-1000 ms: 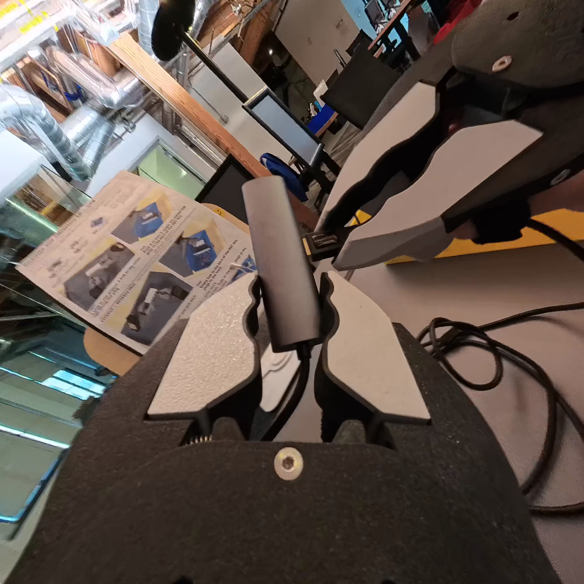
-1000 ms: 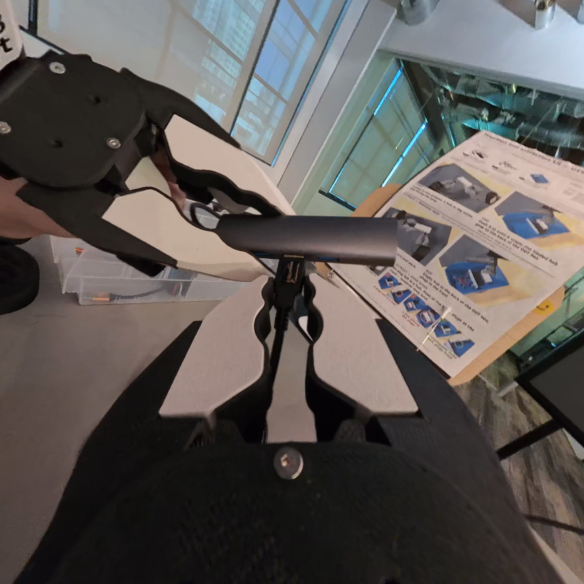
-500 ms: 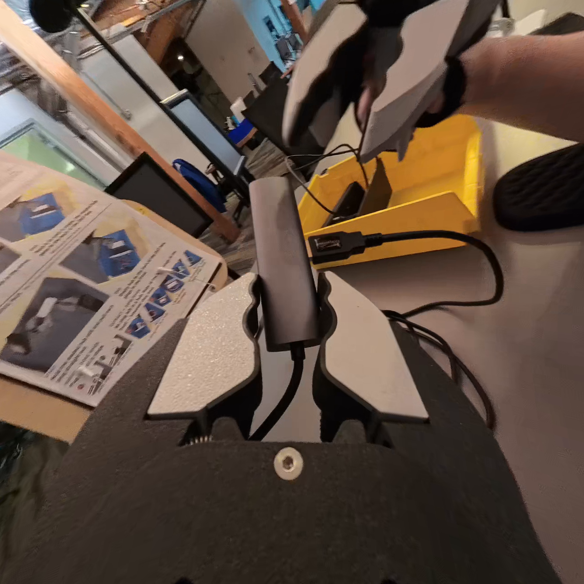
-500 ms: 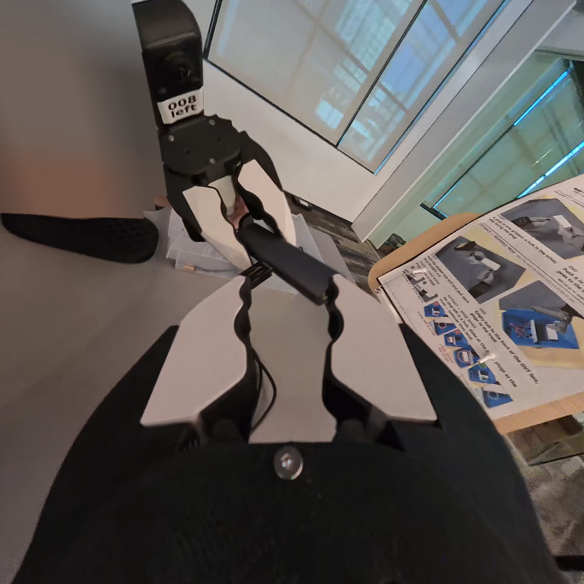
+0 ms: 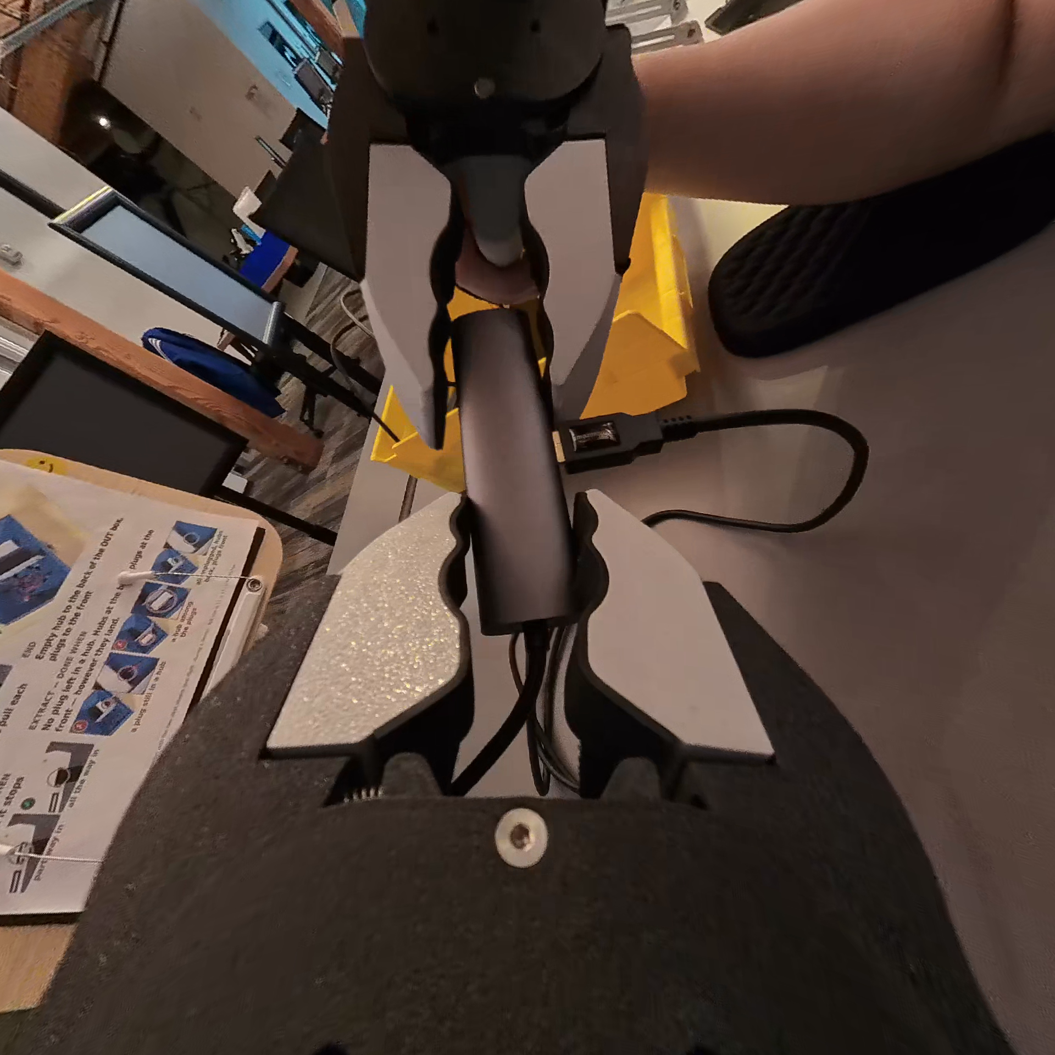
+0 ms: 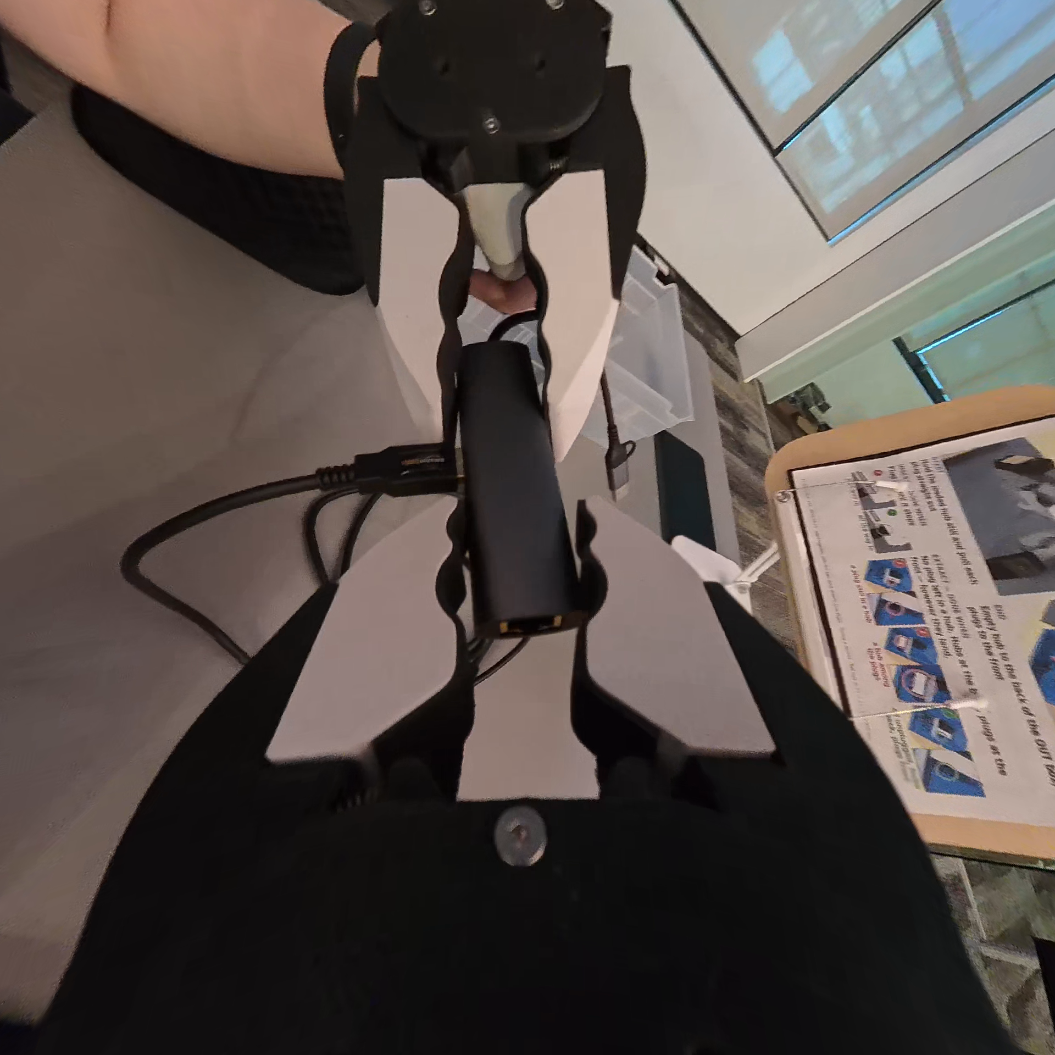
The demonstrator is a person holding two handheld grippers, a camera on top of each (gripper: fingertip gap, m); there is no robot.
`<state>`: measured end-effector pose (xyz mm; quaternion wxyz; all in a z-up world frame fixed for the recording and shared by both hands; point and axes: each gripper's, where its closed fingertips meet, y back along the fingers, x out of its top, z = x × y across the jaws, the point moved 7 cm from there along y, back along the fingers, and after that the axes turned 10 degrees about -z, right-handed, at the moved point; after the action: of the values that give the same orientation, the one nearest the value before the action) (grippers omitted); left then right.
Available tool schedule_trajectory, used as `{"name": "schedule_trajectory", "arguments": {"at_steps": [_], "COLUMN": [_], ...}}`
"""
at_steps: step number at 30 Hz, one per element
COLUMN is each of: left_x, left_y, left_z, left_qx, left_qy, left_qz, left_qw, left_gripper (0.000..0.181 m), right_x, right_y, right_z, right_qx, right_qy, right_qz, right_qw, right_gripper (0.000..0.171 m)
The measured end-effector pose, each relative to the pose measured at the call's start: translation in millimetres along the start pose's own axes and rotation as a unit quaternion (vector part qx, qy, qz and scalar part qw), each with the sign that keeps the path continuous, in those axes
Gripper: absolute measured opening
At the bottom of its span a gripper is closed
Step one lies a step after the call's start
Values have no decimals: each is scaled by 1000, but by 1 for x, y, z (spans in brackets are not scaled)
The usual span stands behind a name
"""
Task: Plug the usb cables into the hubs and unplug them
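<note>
yellow bin (image 5: pixel 645 365) sits behind the gripped hub (image 5: pixel 514 485).

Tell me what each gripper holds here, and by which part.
The left gripper clamps the dark hub at its cable end. The right gripper brackets the opposite, port end, jaws open, not clearly gripping. A black plug sits in the hub's side.
</note>
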<state>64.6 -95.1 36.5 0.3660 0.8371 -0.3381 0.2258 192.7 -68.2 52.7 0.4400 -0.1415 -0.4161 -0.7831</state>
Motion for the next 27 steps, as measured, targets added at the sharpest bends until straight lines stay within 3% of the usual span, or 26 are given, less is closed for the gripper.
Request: {"name": "schedule_trajectory", "arguments": {"at_steps": [7,17,21,27], "left_x": [-6,-5,-6,2], "left_y": [-5,0,8,40], "left_z": [6,-2,-10,-28], "left_qx": [-29,27,46,27], "left_qy": [-15,-40,-19,61], "left_qz": [-23,9,12,109], "left_qw": [999,999,999,992], "left_gripper": [35,34,42,36], "right_x": [-3,14,12,3], "right_y": [-7,3,6,12], "right_z": [-8,-6,-2,5], "right_qx": [42,-45,-67,-100], "right_qy": [3,52,53,61], "right_qz": [-49,-100,-116,-151], "right_qw": [998,993,990,982], "right_gripper": [33,34,34,34]}}
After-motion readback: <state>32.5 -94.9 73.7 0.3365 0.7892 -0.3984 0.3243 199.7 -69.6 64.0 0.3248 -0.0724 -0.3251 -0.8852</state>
